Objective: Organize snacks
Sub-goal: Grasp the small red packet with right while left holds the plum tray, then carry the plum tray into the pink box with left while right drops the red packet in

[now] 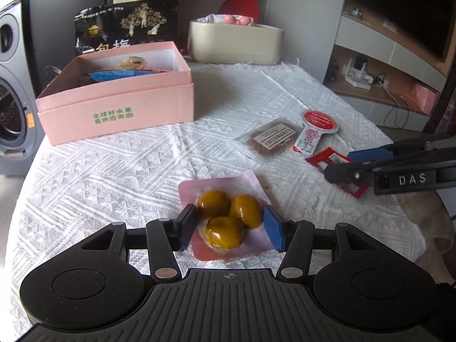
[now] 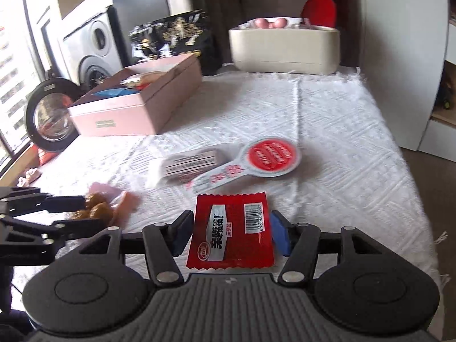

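A pink-backed packet of three yellow-brown balls [image 1: 228, 222] lies on the white tablecloth [image 1: 114, 185]. My left gripper [image 1: 230, 228] has its pads against the balls on both sides. In the right wrist view the same gripper [image 2: 91, 212] sits at the left, around that packet [image 2: 99, 208]. A red sachet with a barcode [image 2: 230, 233] lies flat between the pads of my right gripper [image 2: 230, 233]; the pads stand close to its edges and it is not buckled. The pink box [image 1: 114, 114] at the back left holds several snacks.
A brown bar packet [image 1: 270, 138] and a white-and-red spoon-shaped packet [image 1: 316, 128] lie mid-table. Behind the box stands a black bag [image 1: 128, 25], and a cream tub [image 1: 236, 42] sits at the back. A washing machine [image 1: 11, 99] is off the left edge.
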The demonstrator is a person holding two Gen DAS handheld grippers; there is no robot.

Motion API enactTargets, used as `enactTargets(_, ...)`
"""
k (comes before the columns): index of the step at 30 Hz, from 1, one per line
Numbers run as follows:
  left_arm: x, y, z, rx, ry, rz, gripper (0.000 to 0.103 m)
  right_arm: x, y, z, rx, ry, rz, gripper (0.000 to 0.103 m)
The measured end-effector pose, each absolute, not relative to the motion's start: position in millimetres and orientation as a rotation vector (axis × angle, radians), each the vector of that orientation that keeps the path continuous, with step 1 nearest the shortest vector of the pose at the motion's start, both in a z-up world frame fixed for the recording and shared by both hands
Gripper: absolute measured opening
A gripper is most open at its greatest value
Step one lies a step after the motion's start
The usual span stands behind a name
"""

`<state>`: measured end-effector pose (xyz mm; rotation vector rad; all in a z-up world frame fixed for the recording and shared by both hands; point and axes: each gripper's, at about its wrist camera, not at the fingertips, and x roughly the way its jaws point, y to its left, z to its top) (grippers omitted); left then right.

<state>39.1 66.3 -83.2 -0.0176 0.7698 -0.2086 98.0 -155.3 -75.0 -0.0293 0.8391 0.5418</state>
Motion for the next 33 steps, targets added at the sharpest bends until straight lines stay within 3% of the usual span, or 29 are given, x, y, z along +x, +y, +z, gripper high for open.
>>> enactTargets(6, 36, 75, -86, -0.064, 0.755, -0.228, 0.058, 80, -126, -79, -0.139, 0.824, 0.601, 0.062)
enactTargets(12, 34, 68, -87, 0.000, 0.743, -0.233, 0.058, 73, -122, -83, -0.196, 0.799, 0.580, 0.077)
enactTargets(20, 32, 67, -88, 0.010, 0.727, -0.233, 0.057, 71, -125, -84, -0.178, 0.781, 0.569, 0.078)
enactTargets(24, 33, 67, -87, 0.006, 0.723, -0.235, 0.057, 69, -122, -81, -0.189, 0.778, 0.576, 0.061)
enactTargets(27, 33, 67, -87, 0.004, 0.722, -0.233, 0.056, 68, -122, -78, -0.178, 0.781, 0.590, 0.059)
enactTargets(30, 29, 67, -84, 0.011, 0.717, -0.234, 0.056, 68, -124, -69, -0.163, 0.773, 0.594, 0.049)
enactTargets(33, 22, 69, -78, 0.016, 0.695, -0.237, 0.056, 65, -125, -58, -0.157, 0.747, 0.600, 0.048)
